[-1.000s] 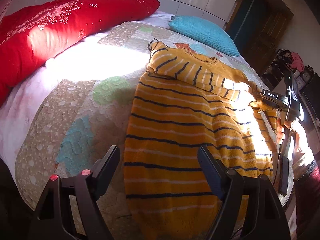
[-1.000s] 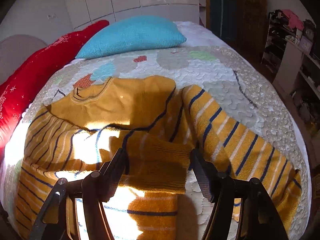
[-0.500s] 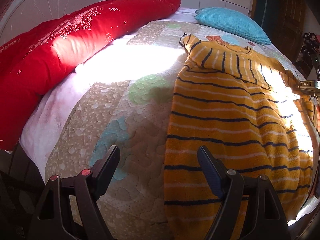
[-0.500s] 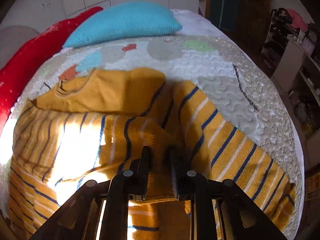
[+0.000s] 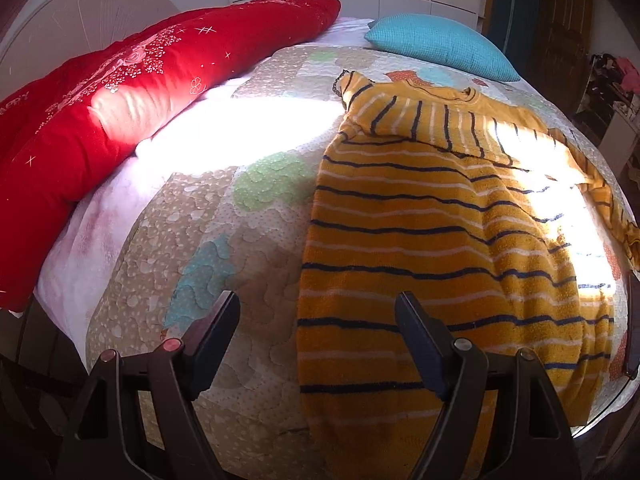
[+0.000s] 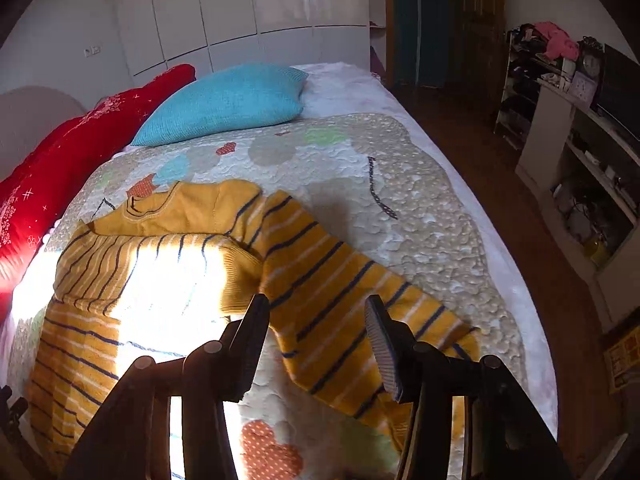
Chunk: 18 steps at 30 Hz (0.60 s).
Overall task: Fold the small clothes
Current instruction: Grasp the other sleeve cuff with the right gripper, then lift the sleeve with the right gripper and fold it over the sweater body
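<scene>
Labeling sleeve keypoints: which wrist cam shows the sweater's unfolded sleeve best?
Right wrist. The unfolded sleeve lies full length across the quilt, shoulder to cuff, just beyond the open right gripper. The left wrist view shows it only as a thin, distorted strip at the frame's right edge, mostly behind the sweater body.

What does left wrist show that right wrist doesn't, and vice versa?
Left only: the sweater's whole striped body down to the hem, and the left gripper, open and empty. Right only: the unfolded sleeve lying out on the quilt, shelves beside the bed, and the right gripper, open and empty. Both: sweater, one sleeve folded across its chest, red pillow, blue pillow, quilt.
</scene>
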Tool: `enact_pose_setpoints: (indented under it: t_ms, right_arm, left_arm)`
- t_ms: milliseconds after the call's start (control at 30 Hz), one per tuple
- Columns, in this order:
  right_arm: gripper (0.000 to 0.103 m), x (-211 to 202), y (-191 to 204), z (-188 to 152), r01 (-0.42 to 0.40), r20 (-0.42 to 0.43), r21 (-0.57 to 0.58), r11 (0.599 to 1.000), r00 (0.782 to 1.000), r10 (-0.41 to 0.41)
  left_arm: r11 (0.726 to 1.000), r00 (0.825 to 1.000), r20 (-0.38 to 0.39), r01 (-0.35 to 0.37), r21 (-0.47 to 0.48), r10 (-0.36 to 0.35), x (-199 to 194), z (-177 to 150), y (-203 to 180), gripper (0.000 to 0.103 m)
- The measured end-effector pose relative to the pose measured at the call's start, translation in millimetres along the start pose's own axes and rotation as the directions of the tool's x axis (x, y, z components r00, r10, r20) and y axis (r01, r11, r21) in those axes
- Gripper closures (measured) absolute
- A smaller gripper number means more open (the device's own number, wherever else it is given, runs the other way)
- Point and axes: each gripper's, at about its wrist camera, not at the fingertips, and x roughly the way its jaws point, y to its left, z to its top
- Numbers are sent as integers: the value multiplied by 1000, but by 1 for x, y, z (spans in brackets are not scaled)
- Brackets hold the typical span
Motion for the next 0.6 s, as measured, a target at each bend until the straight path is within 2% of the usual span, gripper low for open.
enact_pose_setpoints:
  t_ms: [100,267,400,533,600]
  right_arm:
    - [47,-13,-41,-16,44,-8,68,997,999,-44]
    - [40,-23,-100,-52,67,-36,174,982,997,-62]
    - [37,-22,-121,-81,23,-67,239,971,998,-7]
    - [37,-10,-142,-104,-42,-69,400,915,995,76]
    - [37,-4,-144,-108,-58,-56,437,898,994,91]
  left_arm:
    - [1000,1000,-7,18,-14,-18,0,-1,1,23]
    - [999,999,-24,37,-19,-37,-1,-5,-4,23]
    - [998,998,-30,55,2,-55,-4,-7,-14,22]
    - [998,998,-34,62,17,-62,-6,-8,-22,22]
    - [997,997,-34,68,22,-67,-8,-9,-25,22]
